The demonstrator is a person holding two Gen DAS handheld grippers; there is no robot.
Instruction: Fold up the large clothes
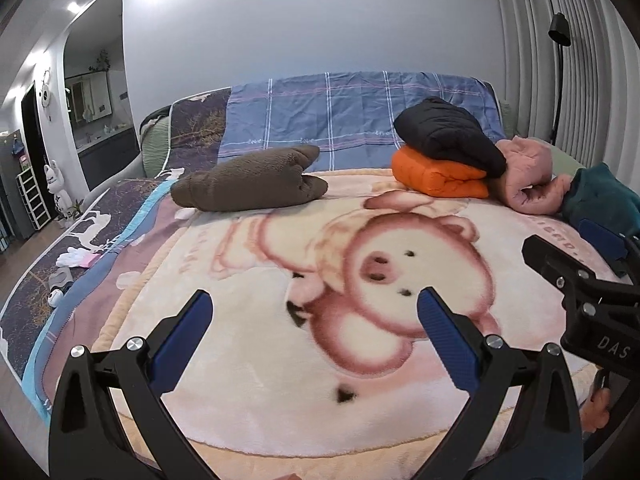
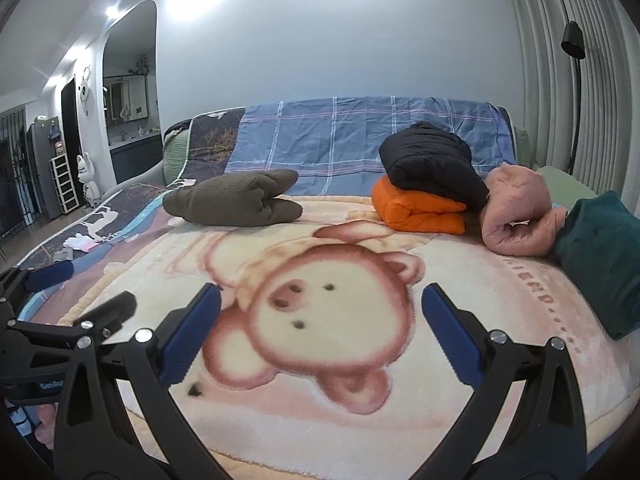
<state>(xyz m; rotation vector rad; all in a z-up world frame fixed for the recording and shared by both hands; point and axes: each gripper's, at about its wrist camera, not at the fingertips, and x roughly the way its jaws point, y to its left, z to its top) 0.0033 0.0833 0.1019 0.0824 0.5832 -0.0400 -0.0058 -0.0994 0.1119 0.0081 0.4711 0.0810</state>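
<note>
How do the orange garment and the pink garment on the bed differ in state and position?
The orange garment is folded into a compact, squared bundle; the pink garment is a loose, rumpled heap with a sleeve trailing out. The orange one carries a dark garment stacked on top; the pink one has nothing on it. The pink one lies right of the orange one. Both look quilted and rest on the blanket.

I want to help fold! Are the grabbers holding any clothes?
No. The left gripper and right gripper are both open, empty above the fluffy pink pig-print blanket.
</note>
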